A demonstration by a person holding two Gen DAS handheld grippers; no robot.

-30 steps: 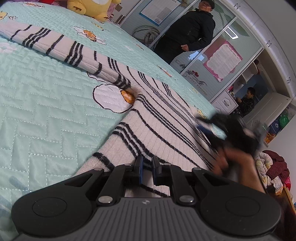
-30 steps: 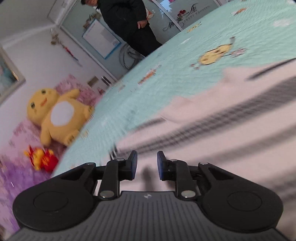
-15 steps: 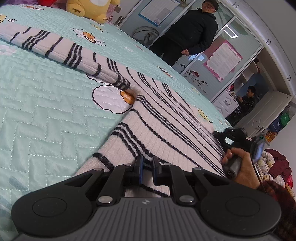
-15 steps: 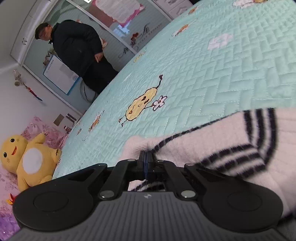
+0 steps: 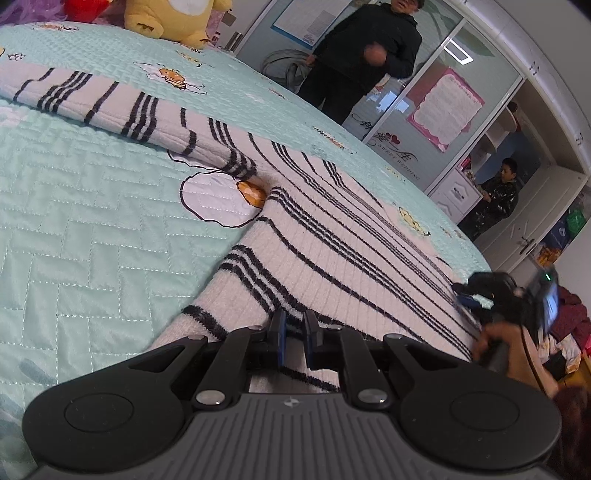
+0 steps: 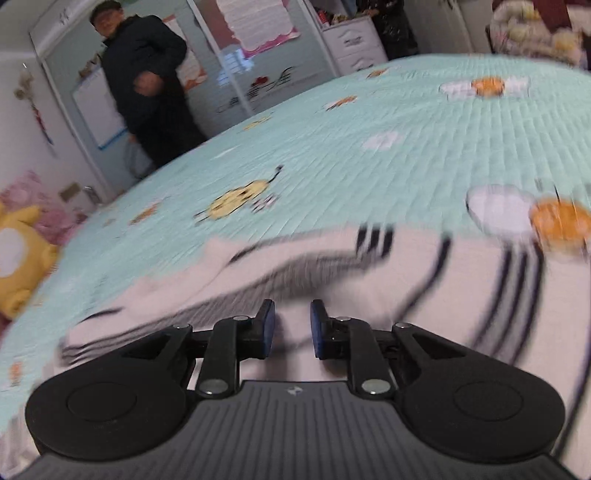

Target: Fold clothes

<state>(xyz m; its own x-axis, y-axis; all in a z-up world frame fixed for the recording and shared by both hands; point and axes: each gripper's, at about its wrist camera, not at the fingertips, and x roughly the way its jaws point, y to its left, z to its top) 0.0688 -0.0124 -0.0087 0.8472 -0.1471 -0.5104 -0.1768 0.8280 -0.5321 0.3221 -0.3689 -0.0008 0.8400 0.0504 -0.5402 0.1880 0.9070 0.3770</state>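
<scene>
Sweater (image 5: 332, 236): a white knit with thin black stripes, lying flat on the bed, its body running from the near edge towards the far side; in the right wrist view (image 6: 332, 280) it shows blurred, with a fold of cloth raised just ahead of the fingers.
Sleeve (image 5: 110, 99): stretched out to the left across the bedspread, joining the body near a printed white-and-orange figure.
Left gripper (image 5: 294, 338): low at the sweater's near hem; its jaws stand a narrow gap apart with striped cloth lying in that gap, and it cannot be told whether the pads truly pinch it.
Right gripper (image 6: 291, 326): over the white cloth, jaws plainly apart with nothing between them; the view is motion-blurred. In the left wrist view it shows at the sweater's right edge (image 5: 476, 295), held by a hand (image 5: 506, 350).
Bedspread (image 5: 92, 221): pale mint, quilted in a zigzag stitch, printed with small cartoon figures; it covers the whole bed (image 6: 369, 147).
Plush toy (image 5: 173, 18): yellow, sitting at the far corner of the bed; also at the left of the right wrist view (image 6: 18, 258).
Man in black (image 5: 362, 55): standing past the far edge of the bed (image 6: 144, 85).
Second person (image 5: 496, 195): in dark clothes, beside a white cabinet.
</scene>
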